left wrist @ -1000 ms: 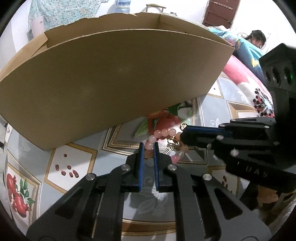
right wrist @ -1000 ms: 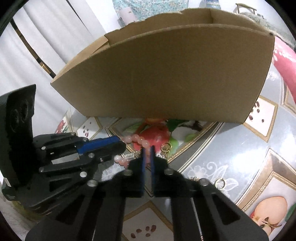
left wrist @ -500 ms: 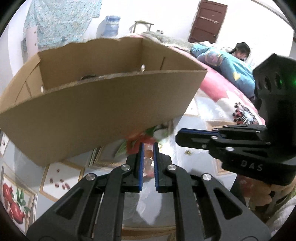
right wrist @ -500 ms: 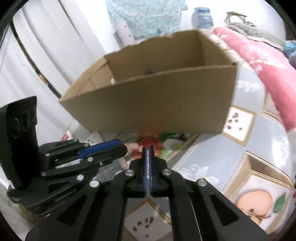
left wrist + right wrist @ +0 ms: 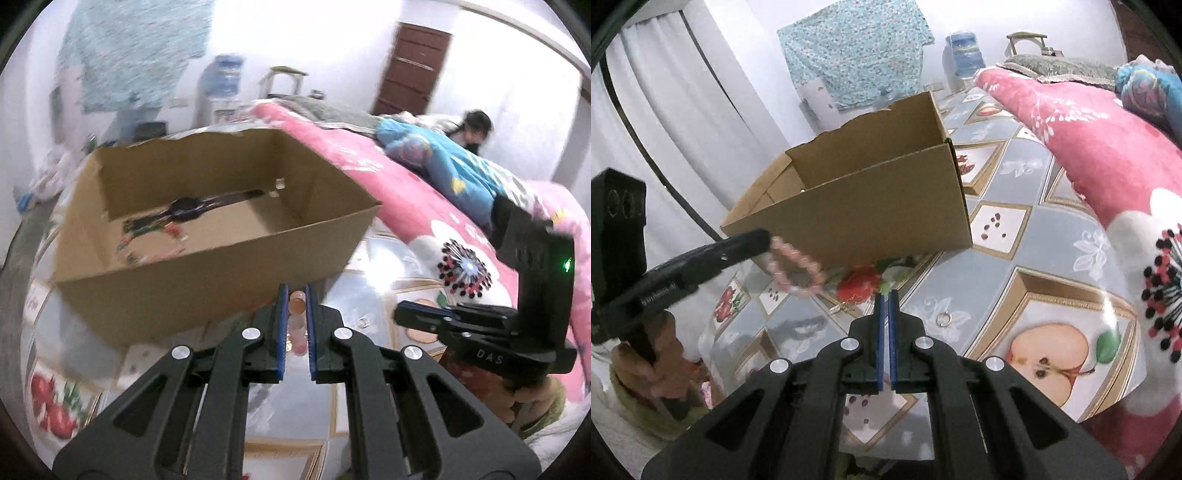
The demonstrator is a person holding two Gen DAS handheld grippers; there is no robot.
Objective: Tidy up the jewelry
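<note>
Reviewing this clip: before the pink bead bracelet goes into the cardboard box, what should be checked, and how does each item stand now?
1. Left gripper shut on the bead bracelet: ok.
2. Bracelet lifted off the tablecloth: ok.
3. Bracelet above the cardboard box opening: not ok; it hangs at the near wall.
4. Bare floor inside the box beside the watch: ok.
5. Right gripper empty and apart: ok.
6. Ring left on the cloth: ok.

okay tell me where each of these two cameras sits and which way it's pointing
Left wrist: on the left gripper, looking down into the cardboard box; its fingers pinch the pink bead bracelet.
Right wrist: on the right gripper, shut, facing the box's outer wall.
Shared: box, patterned tablecloth, each other's gripper.
</note>
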